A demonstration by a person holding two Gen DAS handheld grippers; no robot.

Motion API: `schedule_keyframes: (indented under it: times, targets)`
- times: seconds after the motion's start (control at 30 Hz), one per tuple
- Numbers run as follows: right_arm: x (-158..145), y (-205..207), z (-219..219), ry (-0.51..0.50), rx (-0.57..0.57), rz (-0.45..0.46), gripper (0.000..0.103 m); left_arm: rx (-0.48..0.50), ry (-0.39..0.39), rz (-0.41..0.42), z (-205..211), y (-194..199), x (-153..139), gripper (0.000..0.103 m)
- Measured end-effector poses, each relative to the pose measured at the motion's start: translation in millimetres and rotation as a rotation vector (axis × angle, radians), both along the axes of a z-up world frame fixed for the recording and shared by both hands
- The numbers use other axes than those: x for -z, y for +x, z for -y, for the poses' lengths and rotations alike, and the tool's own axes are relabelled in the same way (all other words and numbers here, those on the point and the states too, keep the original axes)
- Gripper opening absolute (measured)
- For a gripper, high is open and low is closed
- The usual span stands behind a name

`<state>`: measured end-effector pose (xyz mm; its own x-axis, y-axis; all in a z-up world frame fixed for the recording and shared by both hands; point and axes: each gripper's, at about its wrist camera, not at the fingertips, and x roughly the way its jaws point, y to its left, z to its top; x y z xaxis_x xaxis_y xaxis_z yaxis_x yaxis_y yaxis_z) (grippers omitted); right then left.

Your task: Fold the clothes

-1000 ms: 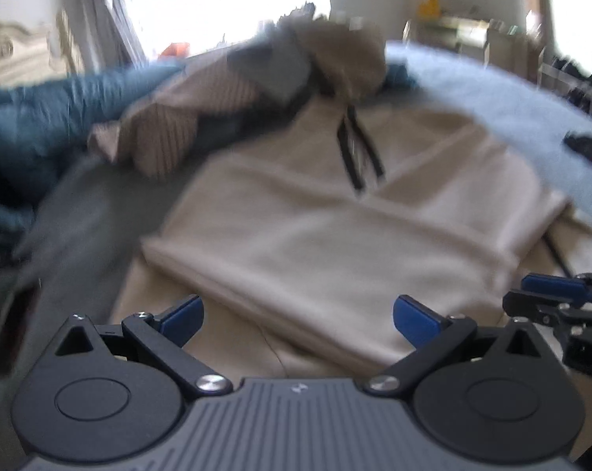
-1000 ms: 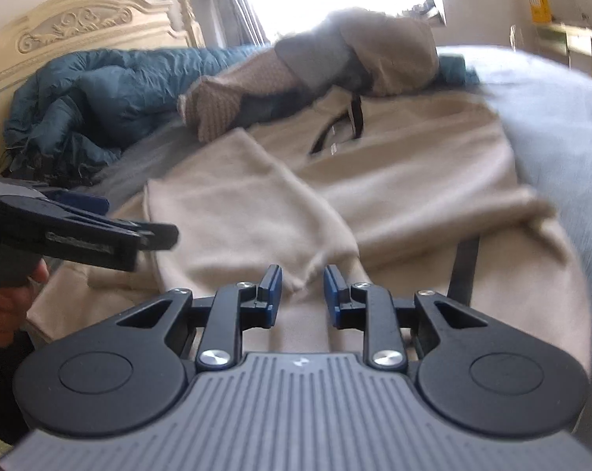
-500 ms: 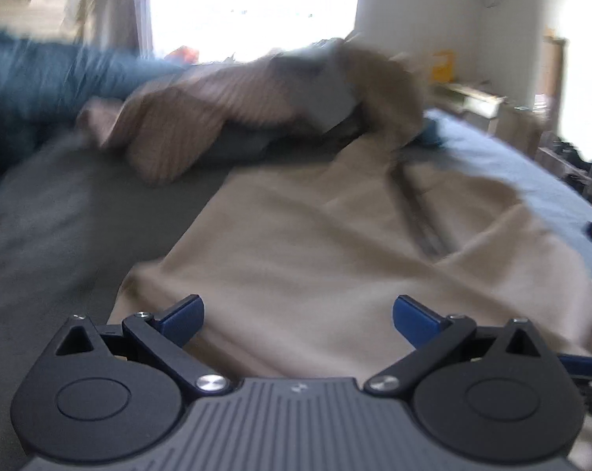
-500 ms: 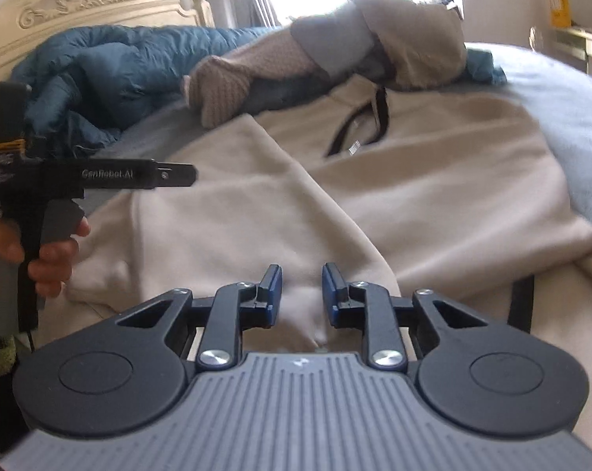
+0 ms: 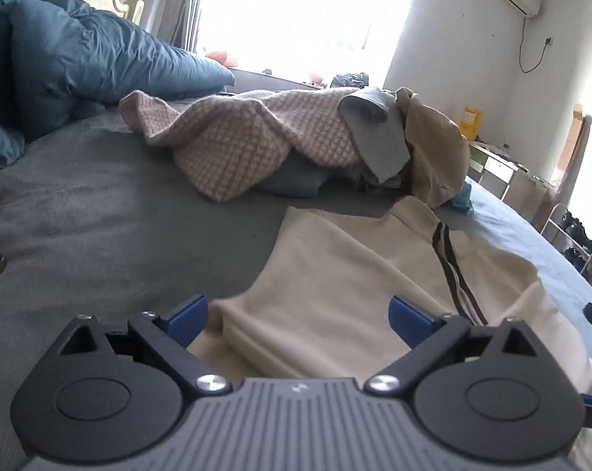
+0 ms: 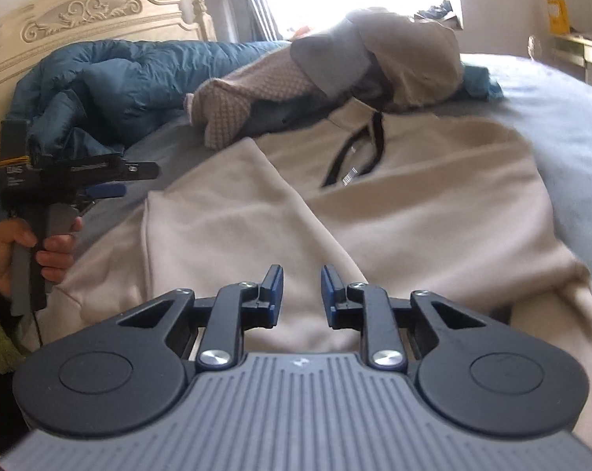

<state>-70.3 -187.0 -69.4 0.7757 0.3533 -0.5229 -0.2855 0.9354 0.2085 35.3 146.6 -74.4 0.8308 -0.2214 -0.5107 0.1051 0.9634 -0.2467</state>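
While the beige hoodie (image 6: pixel 413 204) is spread flat across the grey bedsheet (image 5: pixel 99 216), its left sleeve is seen folded inward over the chest, with the dark drawstrings (image 5: pixel 453 267) lying beside the fold; the left gripper (image 5: pixel 298 316) is held low over the sleeve's edge with its jaws spread wide and nothing between them; the right gripper (image 6: pixel 302 290) is poised over the lower front of the hoodie, its jaws drawn close with a narrow gap, and no cloth is seen pinched there; a heap of unfolded clothes (image 5: pixel 276 137), topped by a checked knit, is piled beyond the hood; a blue duvet (image 6: pixel 119 78) is bunched against the carved cream headboard (image 6: pixel 84 11); the left hand (image 6: pixel 21 251) is visible gripping its handle.
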Motion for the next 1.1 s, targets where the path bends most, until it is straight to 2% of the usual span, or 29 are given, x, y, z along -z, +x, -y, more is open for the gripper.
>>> schedule_keyframes:
  times: [0.1, 0.17, 0.27, 0.3, 0.37, 0.47, 0.53, 0.63, 0.7, 0.77, 0.8, 0.93, 1.1]
  targets:
    - [-5.7, 11.2, -12.3, -0.043, -0.020, 0.019, 0.019, 0.036, -0.062, -0.014, -6.5, 14.5, 14.2, 0.092]
    - [-5.2, 16.7, -17.6, -0.056, -0.030, 0.012, 0.019, 0.045, -0.102, -0.023, -14.1, 19.5, 24.8, 0.082]
    - [3.8, 20.8, -21.5, -0.074, -0.022, -0.017, 0.019, 0.040, -0.151, -0.043, -26.6, 24.8, 37.7, 0.073]
    - [8.5, 21.3, -21.3, -0.077, -0.011, -0.034, 0.019, 0.029, -0.154, -0.058, -30.1, 26.2, 40.7, 0.070]
    - [20.2, 22.3, -16.2, -0.067, 0.013, -0.069, 0.017, 0.005, -0.141, -0.083, -34.4, 27.2, 42.9, 0.052]
    - [24.9, 18.6, -11.0, -0.042, 0.032, -0.080, 0.015, -0.025, -0.121, -0.085, -38.1, 22.6, 37.4, 0.041]
    - [24.9, 17.4, -9.8, -0.037, 0.036, -0.082, 0.015, -0.058, -0.086, -0.054, -37.4, 15.7, 28.6, 0.042]
    - [25.3, 17.9, -11.8, -0.049, 0.036, -0.081, 0.015, -0.048, -0.049, 0.001, -33.1, 9.8, 16.1, 0.042]
    - [25.9, 18.3, -11.9, -0.049, 0.037, -0.080, 0.015, -0.050, 0.013, -0.008, -26.0, 14.6, 14.2, 0.041]
    - [26.6, 18.1, -11.9, -0.046, 0.041, -0.079, 0.015, -0.081, 0.049, -0.109, -29.4, 27.8, 26.6, 0.032]
    - [26.7, 18.3, -11.8, -0.044, 0.041, -0.079, 0.015, -0.100, 0.063, -0.169, -32.3, 35.3, 34.2, 0.036]
    - [28.2, 19.2, -10.3, -0.033, 0.039, -0.077, 0.015, -0.114, -0.092, -0.198, -62.3, 32.7, 35.9, 0.036]
    - [30.1, 20.7, -7.7, -0.021, 0.028, -0.074, 0.015, -0.150, -0.067, -0.191, -58.8, 25.5, 28.5, 0.036]
